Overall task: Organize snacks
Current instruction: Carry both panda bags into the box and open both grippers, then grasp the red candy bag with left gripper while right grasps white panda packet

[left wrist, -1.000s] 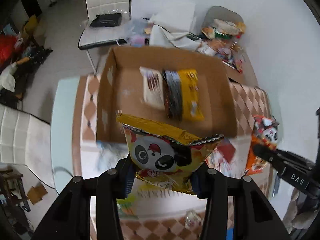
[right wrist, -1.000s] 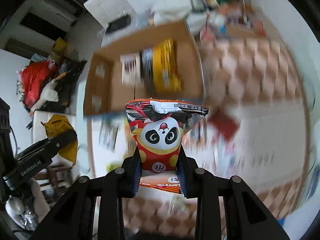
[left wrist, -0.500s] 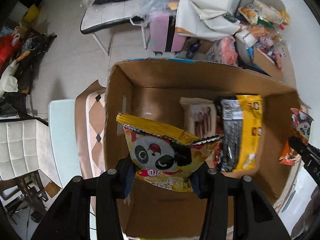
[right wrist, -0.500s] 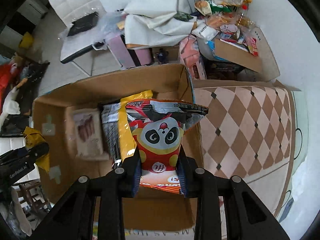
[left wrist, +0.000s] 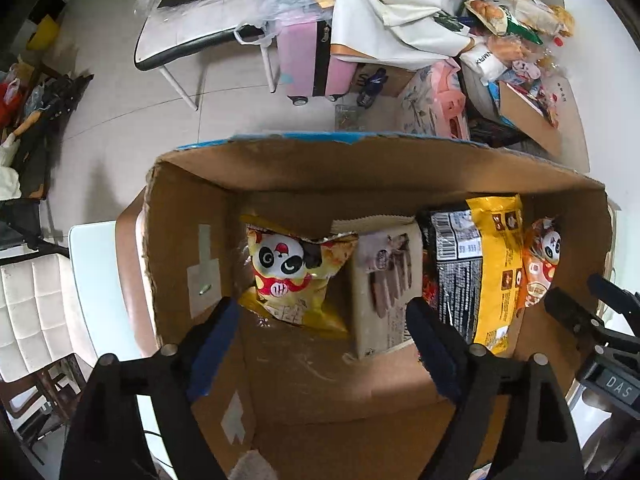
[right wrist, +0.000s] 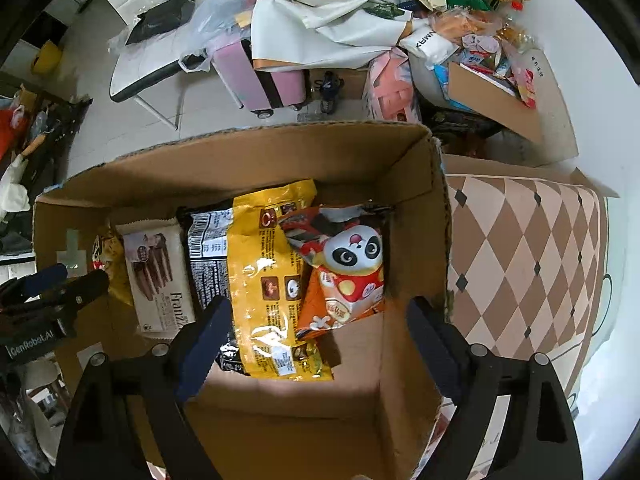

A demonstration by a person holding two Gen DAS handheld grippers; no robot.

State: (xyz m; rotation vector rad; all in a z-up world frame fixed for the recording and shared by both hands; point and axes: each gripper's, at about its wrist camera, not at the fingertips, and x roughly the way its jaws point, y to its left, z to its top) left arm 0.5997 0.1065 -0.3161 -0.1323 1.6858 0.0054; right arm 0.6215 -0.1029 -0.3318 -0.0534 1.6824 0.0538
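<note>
An open cardboard box holds the snacks. A yellow panda bag leans at its left end, and only a sliver of it shows in the right wrist view. Beside it stand a beige Franzzi pack and a large yellow-and-black bag. An orange-red panda bag lies at the right end. My left gripper is open above the box, just behind the yellow bag. My right gripper is open above the orange bag.
The box sits on a table with a brown diamond-pattern cloth. Beyond it are a pink suitcase, a white chair, a white cloth and a second box with a heap of snacks. A white chair stands at left.
Both grippers opened and let go of their panda bags, which now rest inside the box. Both grippers moved forward over the box during the last second.
</note>
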